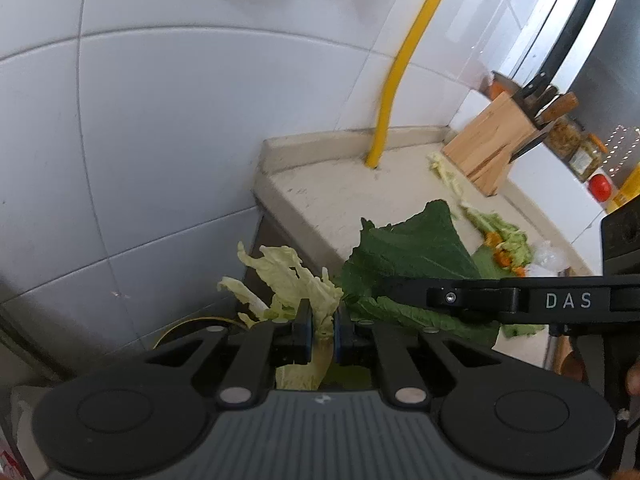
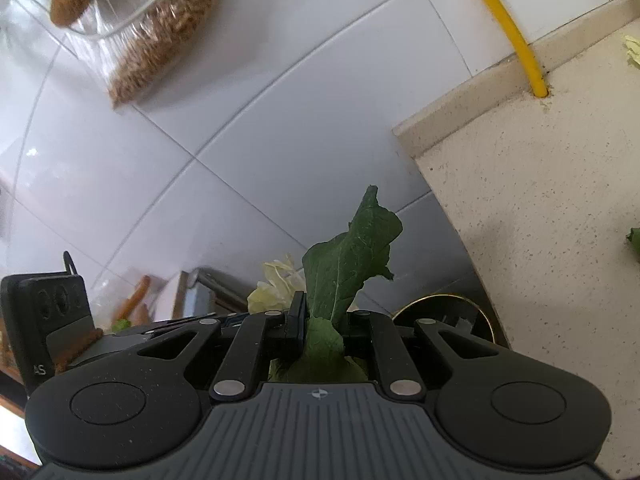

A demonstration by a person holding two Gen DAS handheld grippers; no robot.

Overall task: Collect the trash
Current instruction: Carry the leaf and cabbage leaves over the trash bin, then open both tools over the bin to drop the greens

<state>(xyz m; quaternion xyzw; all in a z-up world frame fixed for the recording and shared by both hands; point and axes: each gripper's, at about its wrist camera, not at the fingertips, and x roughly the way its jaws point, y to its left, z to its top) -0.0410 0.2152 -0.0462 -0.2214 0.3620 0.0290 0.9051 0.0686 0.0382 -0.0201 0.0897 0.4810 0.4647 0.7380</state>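
Observation:
My left gripper (image 1: 322, 326) is shut on a pale cabbage leaf (image 1: 288, 276), which sticks up between the blue pads. My right gripper (image 2: 320, 330) is shut on a dark green leaf (image 2: 352, 256) standing upright from its jaws. In the left wrist view that dark green leaf (image 1: 412, 252) hangs beside the cabbage, pinched by the right gripper's black finger (image 1: 472, 300). Both grippers hover past the end of the beige countertop (image 2: 540, 200), above a round gold-rimmed bin (image 2: 448, 308). More leaf and orange peel scraps (image 1: 500, 238) lie on the counter.
White tiled wall (image 1: 160, 120) stands close ahead, with a yellow pipe (image 1: 404, 60) running down into the counter. A wooden knife block (image 1: 492, 140), jars (image 1: 576, 144) and a red tomato (image 1: 600, 186) sit further along. A clear bag of brown stuff (image 2: 160, 32) hangs on the wall.

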